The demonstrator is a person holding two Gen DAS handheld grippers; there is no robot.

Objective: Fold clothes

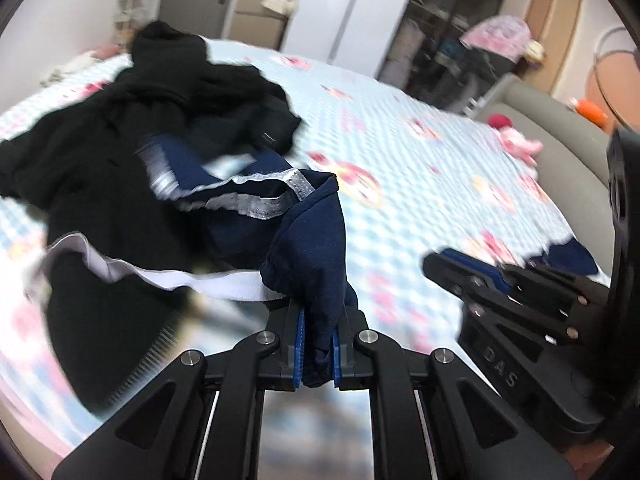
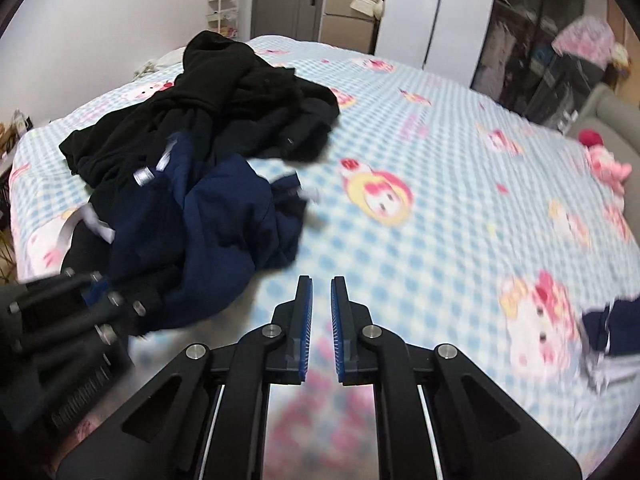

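Left black two-finger gripper (image 1: 318, 350): matte black angular linkage arms, round silver pivot screws, ribbed blue finger pads (image 1: 298, 354). Right black two-finger gripper (image 2: 321, 330): same build; raised "DAS" lettering on its body, lower right of the left wrist view.

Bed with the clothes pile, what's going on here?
A person is working two handheld tongs over a bed to fold clothes. The left tongs are clamped on a bunch of a navy garment from the dark pile. The right tongs hold nothing, jaws slightly apart above the checked sheet. Nothing looks folded yet.
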